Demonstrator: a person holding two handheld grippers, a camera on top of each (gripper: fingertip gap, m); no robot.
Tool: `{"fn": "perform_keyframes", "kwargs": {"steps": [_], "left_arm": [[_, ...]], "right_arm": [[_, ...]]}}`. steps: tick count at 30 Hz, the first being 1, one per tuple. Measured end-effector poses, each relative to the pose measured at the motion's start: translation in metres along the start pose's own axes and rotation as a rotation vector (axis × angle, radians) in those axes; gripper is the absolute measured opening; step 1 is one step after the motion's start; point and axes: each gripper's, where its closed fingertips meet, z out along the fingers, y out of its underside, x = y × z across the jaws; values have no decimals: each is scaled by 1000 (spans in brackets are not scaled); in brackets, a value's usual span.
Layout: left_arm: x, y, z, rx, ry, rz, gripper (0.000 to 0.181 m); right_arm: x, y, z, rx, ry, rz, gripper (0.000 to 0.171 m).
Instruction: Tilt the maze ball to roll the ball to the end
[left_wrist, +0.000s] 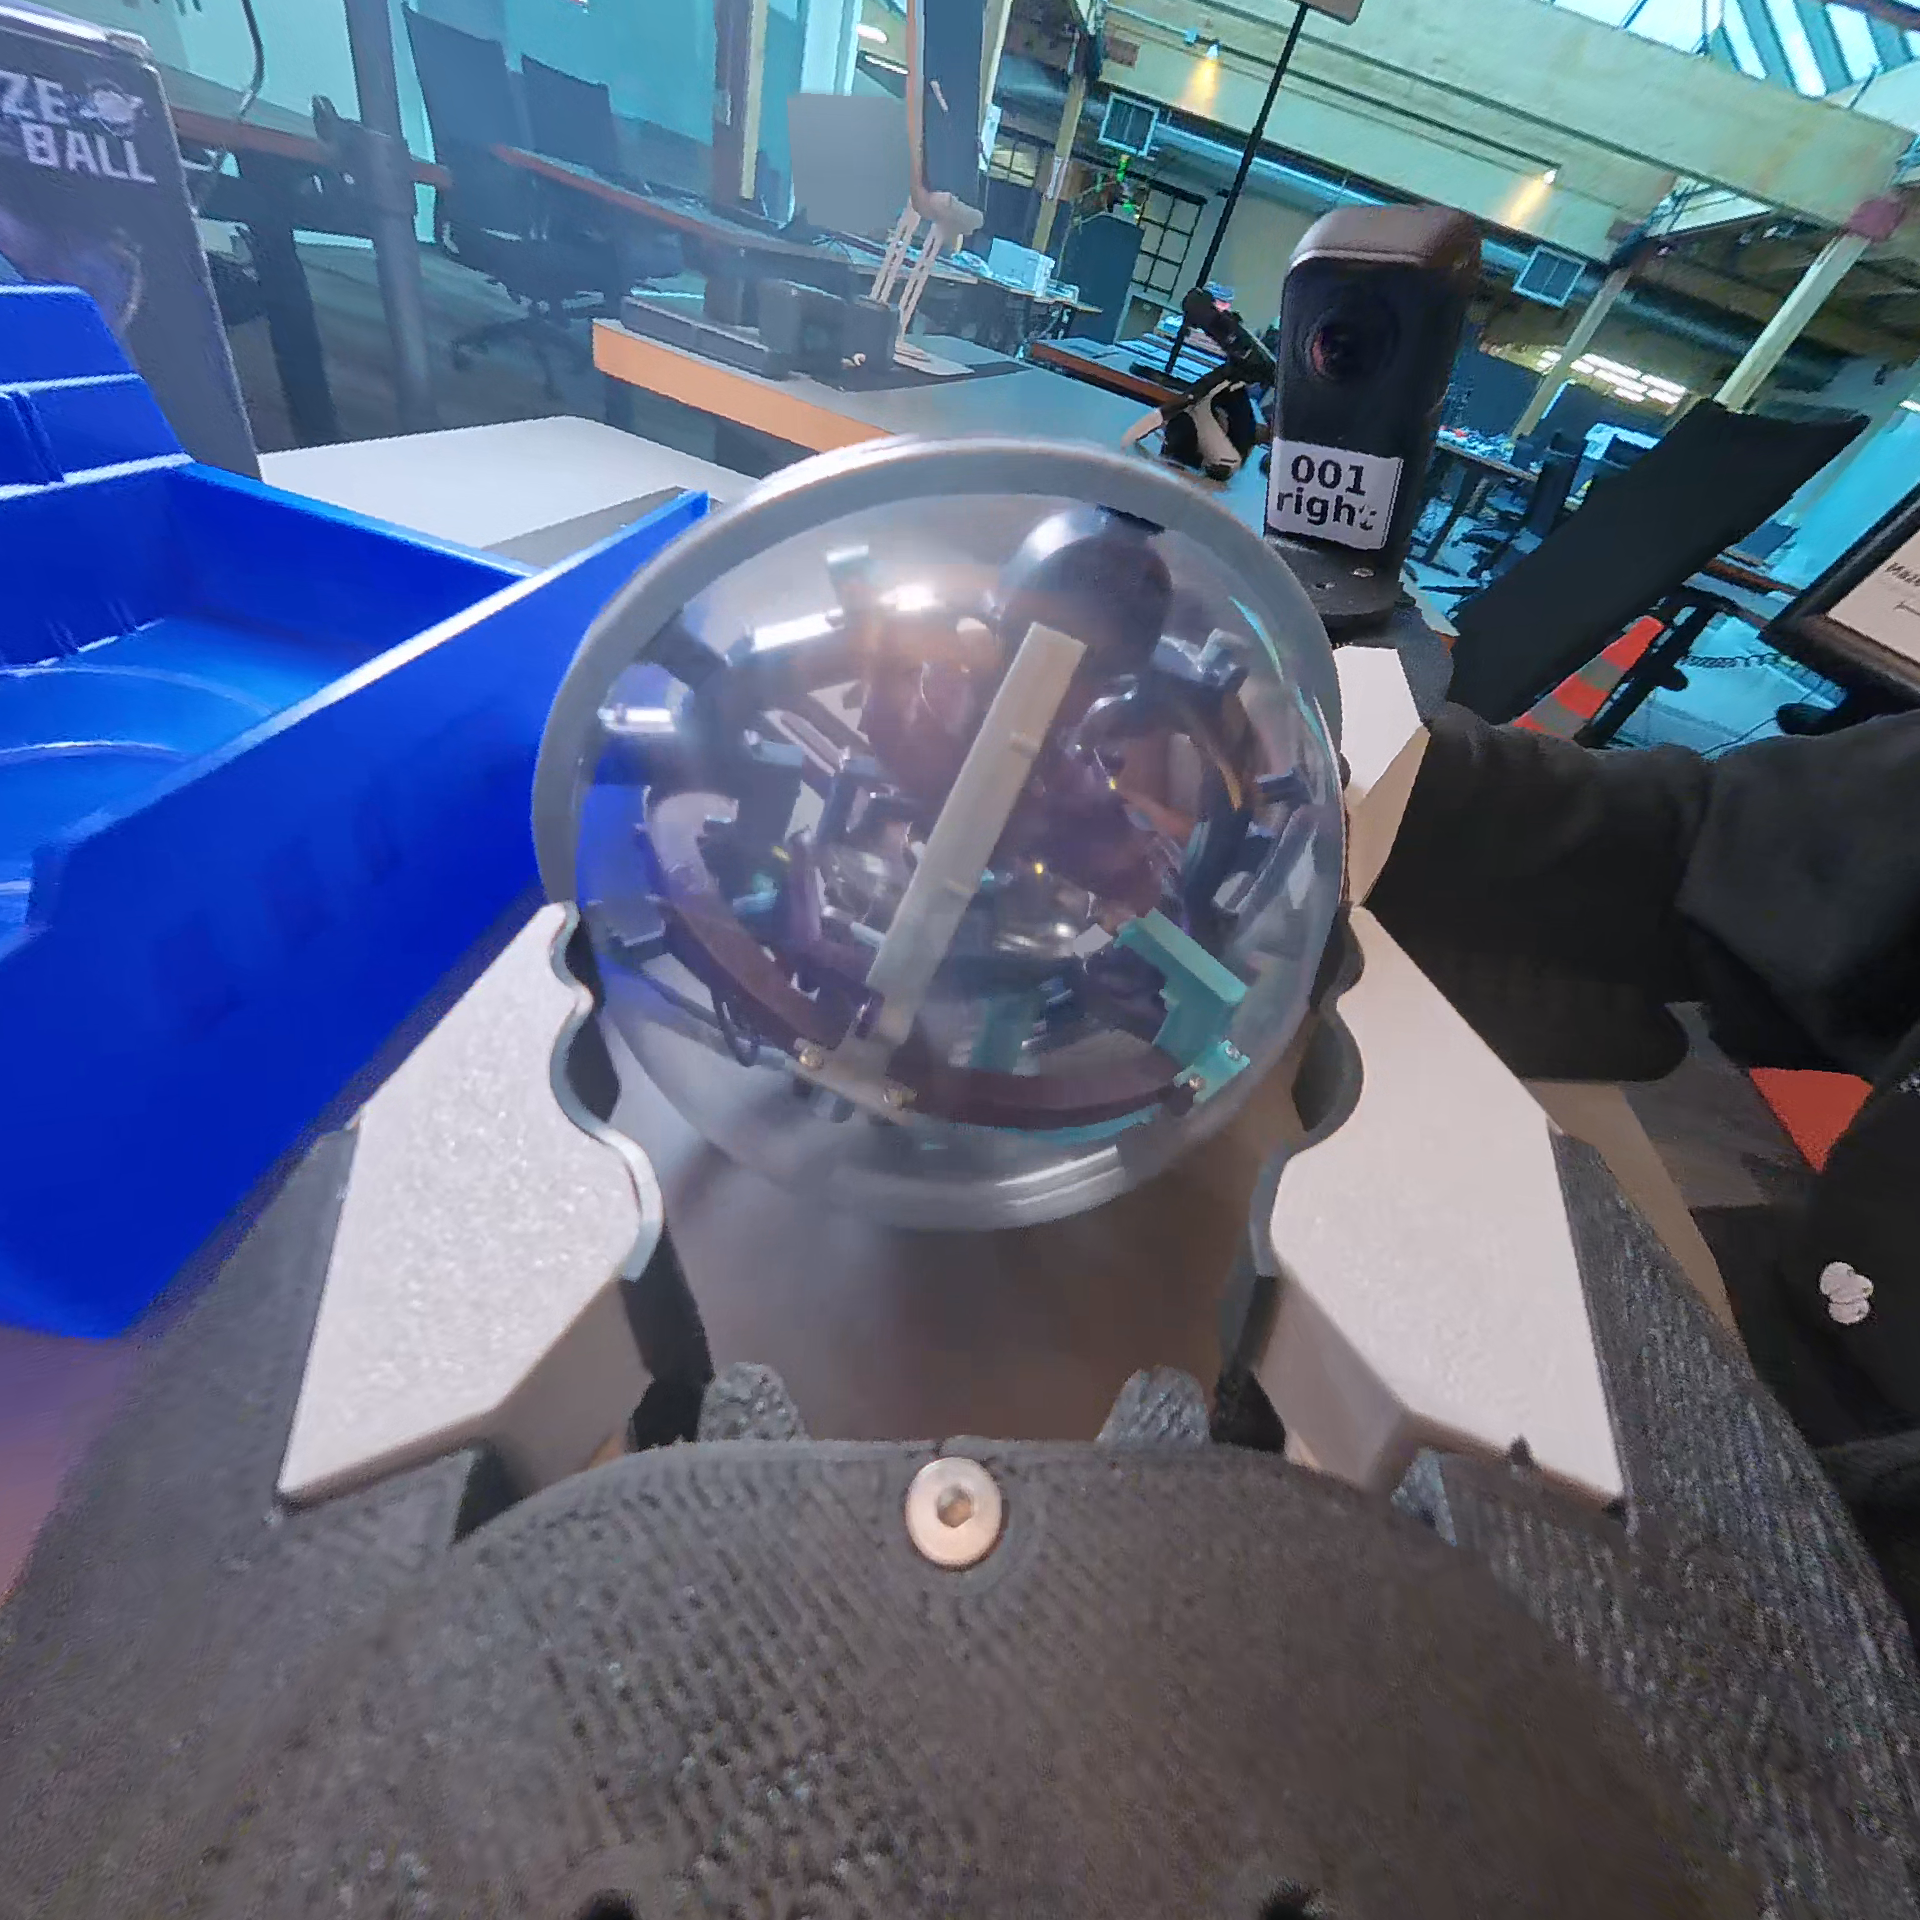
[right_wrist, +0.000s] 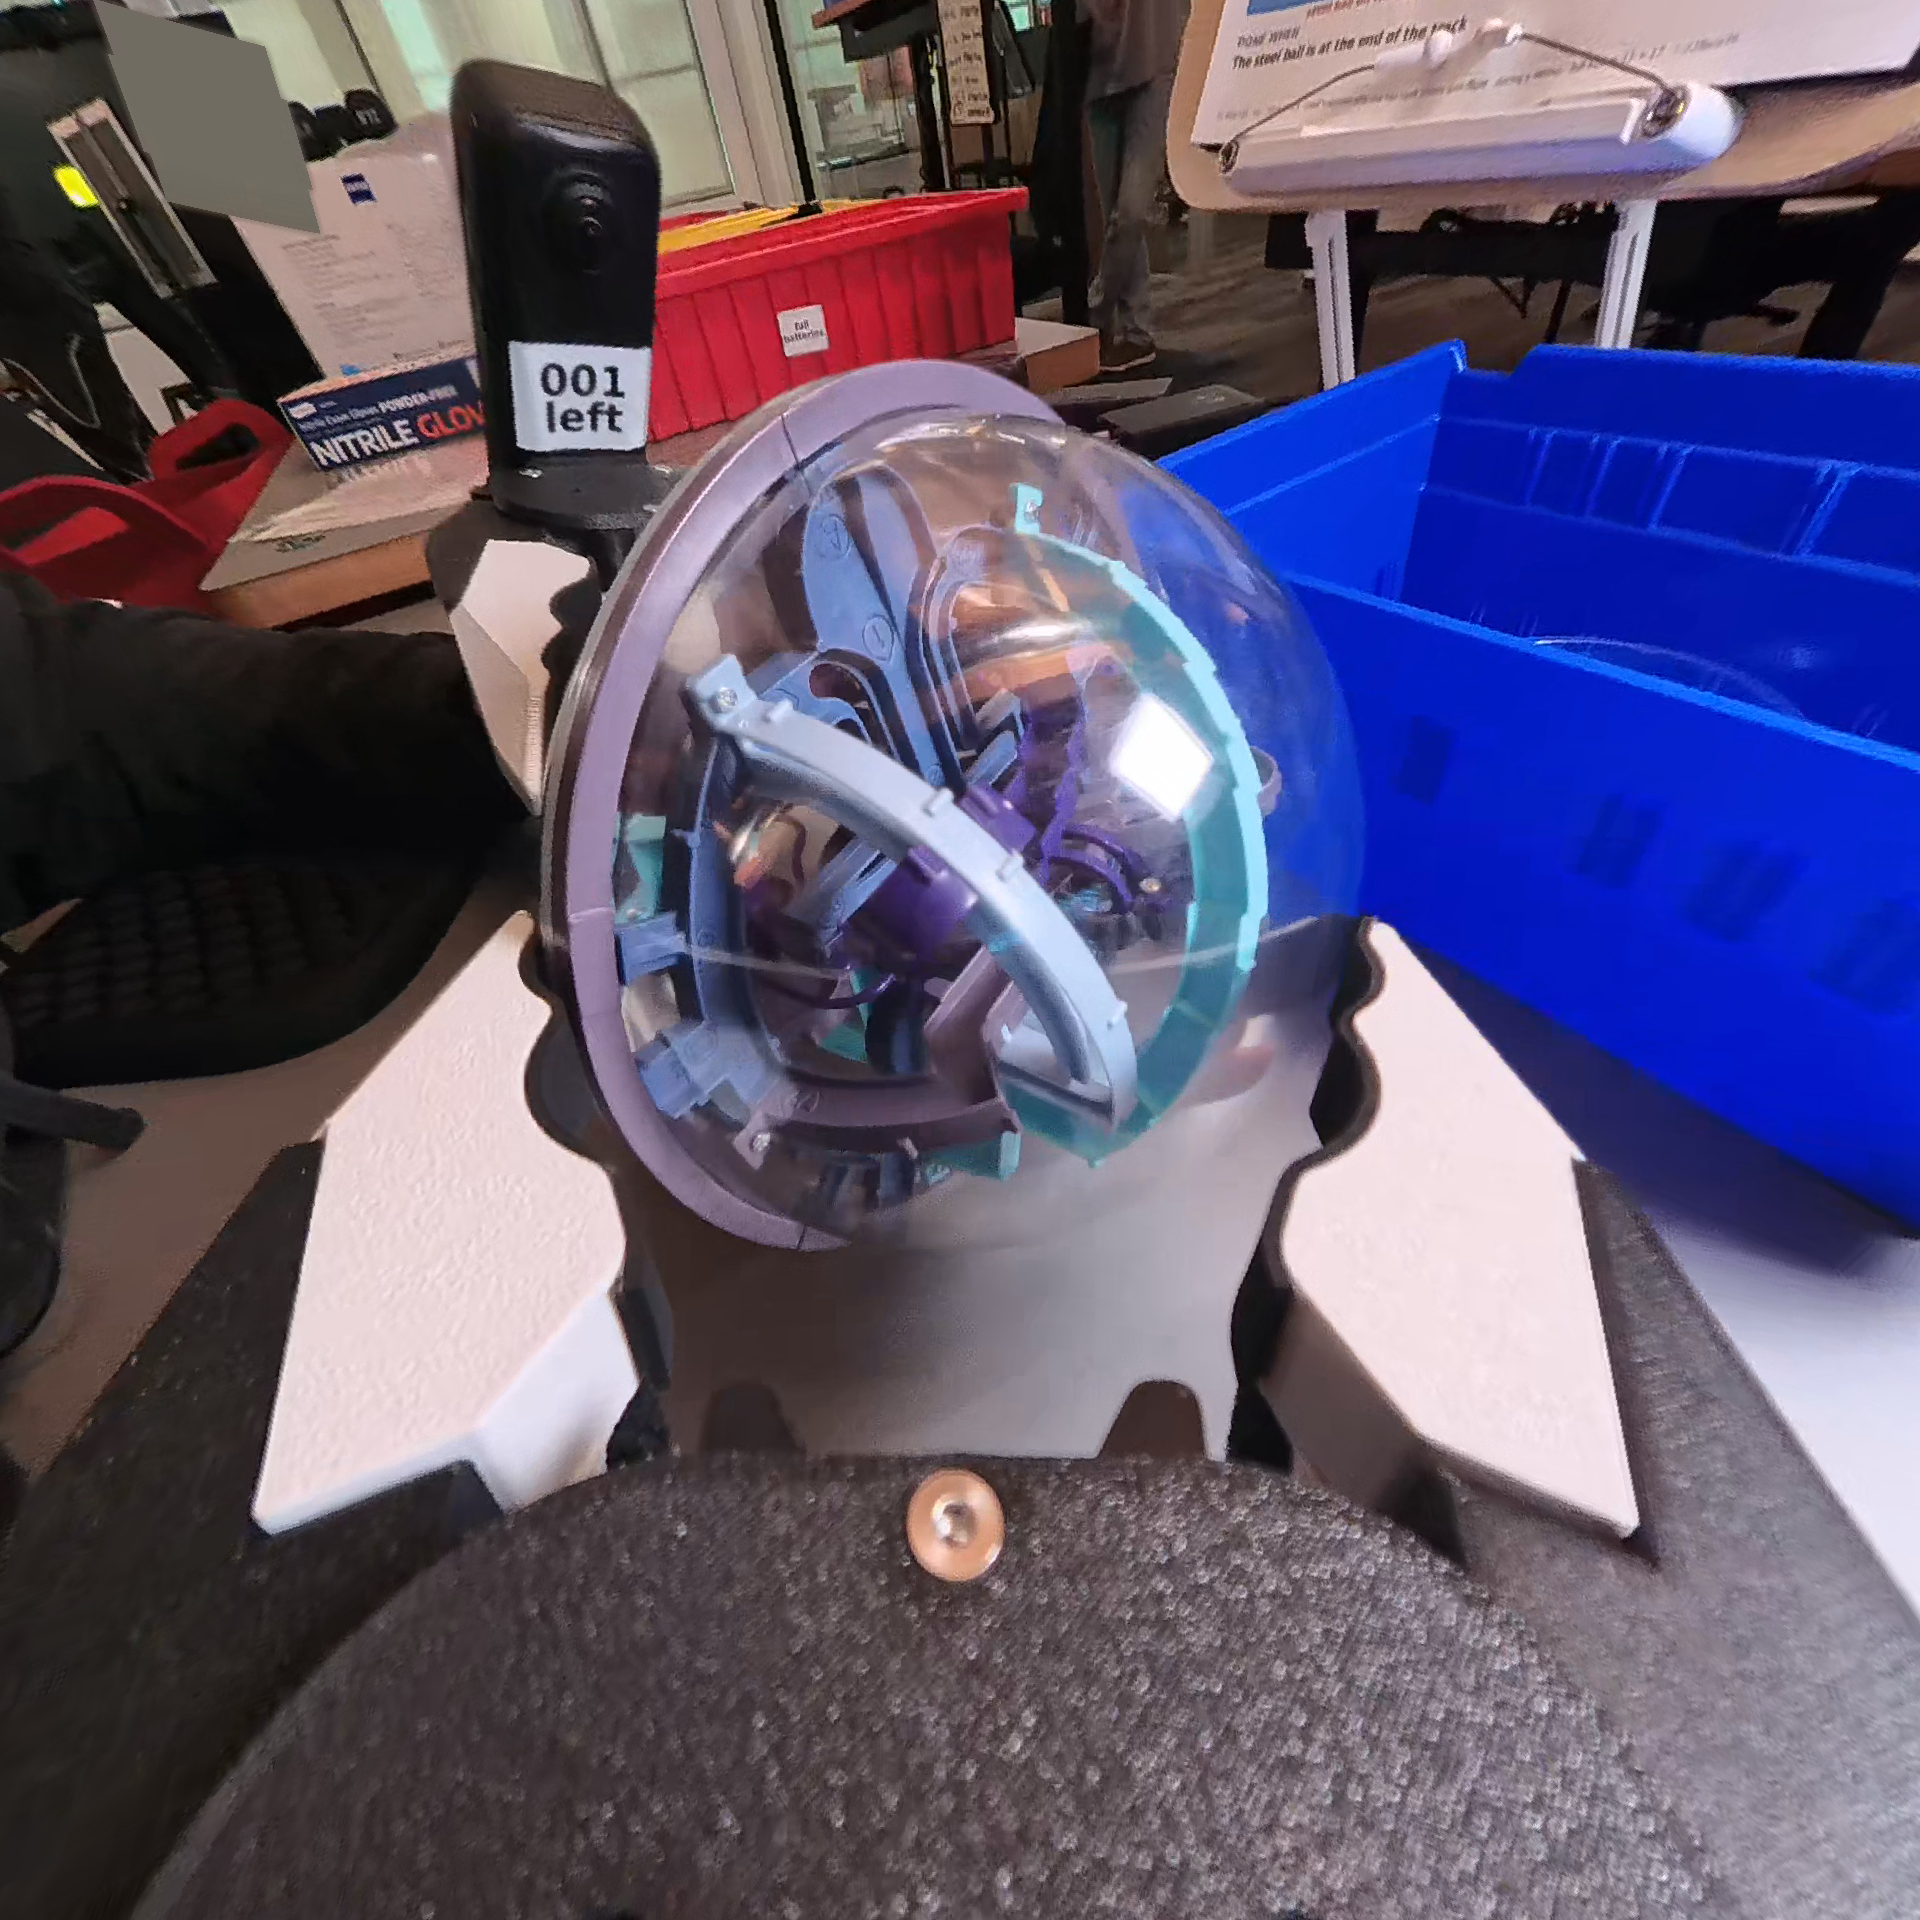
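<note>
Behind our work surface stretched an open workshop with long benches, beams and ceiling lights across the upper part of the left wrist view. We worked over a pale tabletop, with a blue bin filling the left of that view and the right of the right wrist view. A red crate and a box of gloves sat toward the upper left of the right wrist view.

We held the maze ball between both tools at frame centre, lifted above the tabletop. Our left gripper clasped it, white fingers pressed against either side of the clear shell. Our right gripper gripped it from the opposite side, its camera at upper right in the left wrist view. The grey seam ring stood tilted. A black-gloved hand reached in from the right edge. We could not pick out the small ball inside.
</note>
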Motion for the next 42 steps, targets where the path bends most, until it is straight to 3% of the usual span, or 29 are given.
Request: {"fn": "perform_keyframes", "kwargs": {"steps": [11, 16, 18, 22, 26, 29, 37, 42], "left_arm": [[2, 21, 1, -101, 93, -68, 129], [-4, 30, 0, -122, 89, -185, 125], [-4, 35, 2, -145, 106, -241, 114], [0, 47, 3, -215, 147, -304, 98], [-19, 17, -11, -86, 10, -42, 122], [-7, 7, -5, -50, -29, 168, 136], [-9, 29, 4, -94, -62, 251, 139], [-19, 43, 4, -193, -160, 429, 132]], "right_arm": [[-2, -7, -7, 11, 24, -110, 139], [7, 18, -22, -119, 27, -266, 142], [19, 31, -21, -174, 74, -294, 141], [21, 23, -15, -120, 72, -247, 139], [17, 12, -16, -79, 66, -247, 136], [11, 6, -11, -69, 65, -266, 136], [-1, -6, -7, -11, 27, -254, 129], [8, 21, -10, -114, 23, -212, 134]]}}
